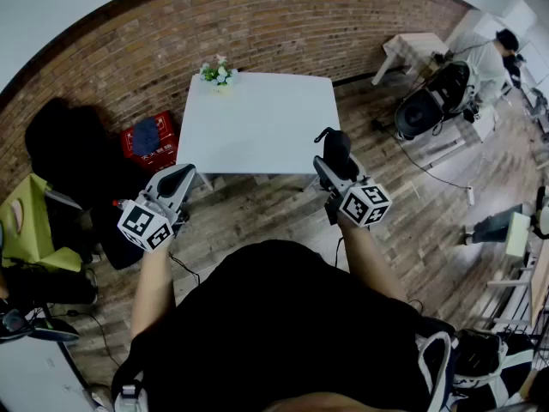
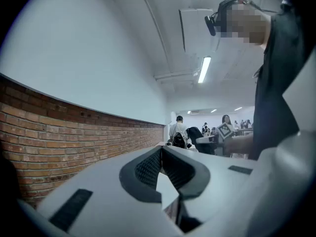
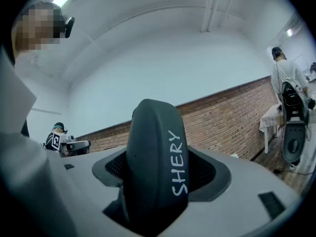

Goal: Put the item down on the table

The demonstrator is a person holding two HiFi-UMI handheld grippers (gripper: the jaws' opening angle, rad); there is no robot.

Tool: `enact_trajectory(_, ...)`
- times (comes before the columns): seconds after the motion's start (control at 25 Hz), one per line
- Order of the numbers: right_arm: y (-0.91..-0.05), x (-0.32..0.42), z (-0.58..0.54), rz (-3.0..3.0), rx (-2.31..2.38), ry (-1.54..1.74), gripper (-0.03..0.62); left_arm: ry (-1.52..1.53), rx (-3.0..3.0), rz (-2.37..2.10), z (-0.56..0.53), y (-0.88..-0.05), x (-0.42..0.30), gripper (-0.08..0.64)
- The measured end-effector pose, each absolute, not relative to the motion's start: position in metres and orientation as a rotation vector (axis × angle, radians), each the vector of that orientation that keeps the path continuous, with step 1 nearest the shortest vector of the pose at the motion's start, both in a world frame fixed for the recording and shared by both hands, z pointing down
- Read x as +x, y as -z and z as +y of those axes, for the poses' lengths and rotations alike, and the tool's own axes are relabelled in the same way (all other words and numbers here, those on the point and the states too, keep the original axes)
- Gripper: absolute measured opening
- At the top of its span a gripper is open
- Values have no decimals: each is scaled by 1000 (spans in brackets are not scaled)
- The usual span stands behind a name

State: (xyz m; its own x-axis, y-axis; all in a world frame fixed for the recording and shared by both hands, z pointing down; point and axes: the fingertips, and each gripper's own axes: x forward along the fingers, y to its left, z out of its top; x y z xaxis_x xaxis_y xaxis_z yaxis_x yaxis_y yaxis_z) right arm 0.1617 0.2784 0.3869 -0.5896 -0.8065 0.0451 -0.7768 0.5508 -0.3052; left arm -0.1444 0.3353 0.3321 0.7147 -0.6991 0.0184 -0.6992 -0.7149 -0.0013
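Note:
A dark rounded item (image 3: pixel 155 167) with white letters "SHERY" on its edge stands upright between the pads of my right gripper (image 1: pixel 333 163), which is shut on it. In the head view the dark item (image 1: pixel 335 147) hangs in the air just in front of the near right edge of the white table (image 1: pixel 257 127). My left gripper (image 1: pixel 178 181) is held off the table's near left corner, above the wooden floor. Its jaws meet at the tips in the left gripper view (image 2: pixel 162 149), with nothing between them.
A small pot of flowers (image 1: pixel 217 73) stands at the table's far left corner by the brick wall. A red crate (image 1: pixel 150 142) sits on the floor left of the table. A green chair (image 1: pixel 26 221) is at far left. A person (image 1: pixel 493 50) and black gear (image 1: pixel 433 97) are at the right.

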Motion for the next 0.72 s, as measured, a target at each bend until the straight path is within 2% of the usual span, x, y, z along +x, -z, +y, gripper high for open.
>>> enact_trajectory(0.72,-384,150,246,2644,-1370,477,345,-63,2902,-1171,319,-338,-151,12)
